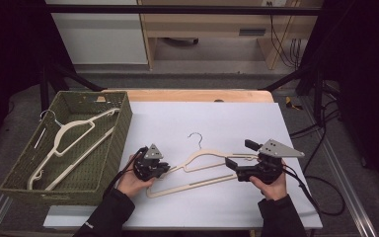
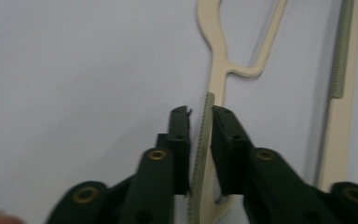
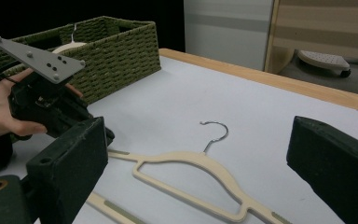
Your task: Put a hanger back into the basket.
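My left gripper pinches one thin arm of the hanger lying on the worktop; my right gripper stands wide over its other end. That arm could twist out if I lift carelessly. The high view adds the basket holding another hanger.

light: dim, dark edges | shadows: soft | blur: close-ups soft, slight glare
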A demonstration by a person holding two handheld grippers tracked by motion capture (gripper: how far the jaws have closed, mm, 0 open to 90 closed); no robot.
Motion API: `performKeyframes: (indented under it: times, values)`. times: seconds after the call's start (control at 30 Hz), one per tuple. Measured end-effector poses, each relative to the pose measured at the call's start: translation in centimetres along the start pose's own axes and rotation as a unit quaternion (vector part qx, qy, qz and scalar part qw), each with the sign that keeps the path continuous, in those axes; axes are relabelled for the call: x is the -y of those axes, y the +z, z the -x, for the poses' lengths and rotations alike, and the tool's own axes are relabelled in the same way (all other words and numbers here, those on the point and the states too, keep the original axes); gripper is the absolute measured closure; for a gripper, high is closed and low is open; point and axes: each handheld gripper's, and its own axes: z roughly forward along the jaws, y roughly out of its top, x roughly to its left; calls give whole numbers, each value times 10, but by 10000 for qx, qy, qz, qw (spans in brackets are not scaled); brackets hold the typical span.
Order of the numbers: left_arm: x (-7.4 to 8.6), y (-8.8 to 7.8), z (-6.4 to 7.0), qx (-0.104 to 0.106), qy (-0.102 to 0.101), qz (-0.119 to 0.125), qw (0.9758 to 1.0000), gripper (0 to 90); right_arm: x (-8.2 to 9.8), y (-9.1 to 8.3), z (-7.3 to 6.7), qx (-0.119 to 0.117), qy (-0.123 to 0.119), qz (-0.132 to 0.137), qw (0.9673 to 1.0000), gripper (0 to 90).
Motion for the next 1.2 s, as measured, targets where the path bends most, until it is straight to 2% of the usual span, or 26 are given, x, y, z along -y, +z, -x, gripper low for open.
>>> performKeyframes:
  times: [0.07,0.13,0.17,0.23,0.27,0.33,0.4,0.47,0.53,0.6,0.63,0.67,0.73,0.77,0.8,0.87,0.93,0.97,1.03,1.1,1.2]
  values:
    - [3,7,1,115,58,-24,9999,724,0,1,0,12,39,-18,10000,59]
    - [2,11,3,125,176,-103,9997,675,0,1,0,17,21,-15,10000,59]
    - [2,12,4,108,162,-109,9997,674,0,0,0,16,7,-14,10000,59]
    - [3,12,2,117,34,-95,9999,682,0,0,0,5,-3,-2,10000,60]
    - [3,12,2,104,2,-112,9999,724,0,0,0,3,34,-20,10000,60]
    - [2,12,4,3,90,-133,9999,773,0,0,0,0,26,-1,10000,60]
    - [1,12,7,-82,188,-172,9996,778,0,0,0,0,29,-10,10000,60]
    - [0,12,9,-124,179,-175,9996,780,0,0,0,2,28,-11,10000,60]
    - [0,11,9,-58,152,-211,9996,781,0,0,0,1,28,-9,10000,60]
    - [1,9,11,205,36,-225,9995,789,0,0,0,-1,17,-9,10000,60]
    - [1,8,17,223,113,-265,9993,790,0,0,0,0,31,-12,10000,60]
    - [1,8,17,223,113,-265,9993,790,0,0,0,0,31,-12,10000,60]
    - [0,9,22,114,231,-283,9993,789,0,-1,0,-6,21,-2,10000,60]
    - [1,9,21,135,213,-283,9993,784,0,-1,0,-5,31,-2,10000,60]
    - [1,10,20,185,114,-266,9994,775,-1,-1,0,-11,32,0,10000,60]
    - [1,10,20,305,-1,-254,9992,695,-1,-1,0,-5,30,-8,10000,61]
    - [0,11,26,127,176,-308,9993,663,-1,0,0,-5,44,0,10000,61]
    - [1,11,26,127,156,-305,9993,667,-1,1,0,-24,22,-25,10000,61]
    - [3,11,23,156,-15,-209,9997,700,-1,3,-2,-18,36,-32,10000,61]
    - [6,11,22,117,-84,-92,9999,780,-1,5,-3,-49,13,-38,10000,61]
    - [4,11,26,-13,101,-170,9998,784,-2,9,-4,-57,15,-63,10000,61]
